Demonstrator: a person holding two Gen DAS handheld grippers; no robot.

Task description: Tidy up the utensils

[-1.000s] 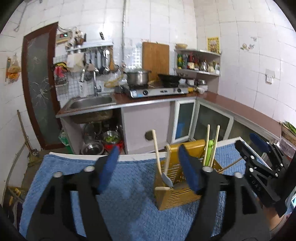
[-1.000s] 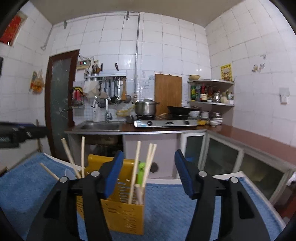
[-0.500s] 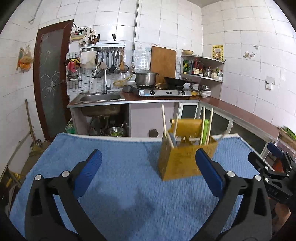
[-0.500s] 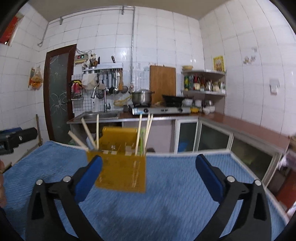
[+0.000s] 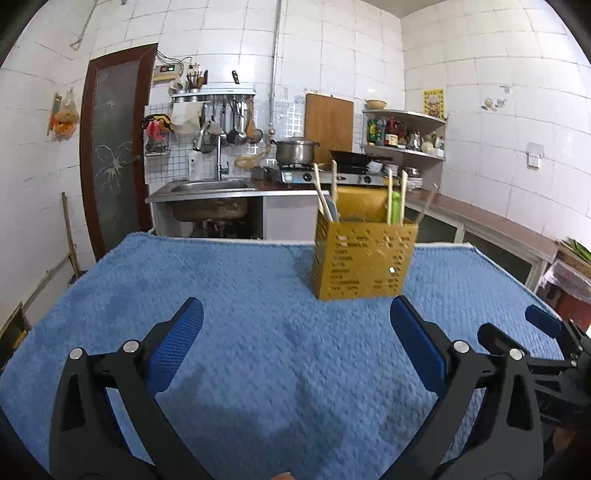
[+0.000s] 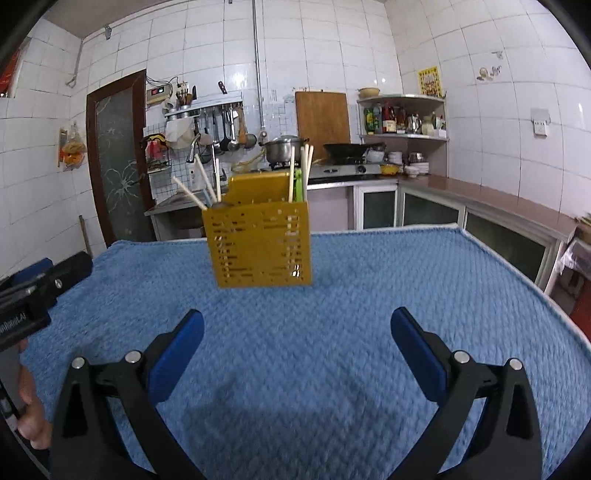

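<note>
The yellow utensil holder [image 5: 364,260] is standing upright on the blue towel [image 5: 258,332], ahead of both tongs and well apart from them. The left gripper [image 5: 295,341] and the right gripper [image 6: 295,341] are both spread wide and holding nothing. The chopsticks [image 6: 301,173] are pointing upward inside the holder. The holder is lying ahead and right of the left tongs, ahead and slightly left of the right tongs; neither seems clearly nearer.

Yellow slotted utensil holder [image 5: 364,263] on blue woven-textured cloth [image 5: 240,332]; white wall tiles [image 5: 221,29].

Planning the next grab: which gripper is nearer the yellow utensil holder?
Left, narrowly. The left gripper sits just short of the holder, ahead-right; the right gripper hangs slightly farther back, holder ahead-left.
</note>
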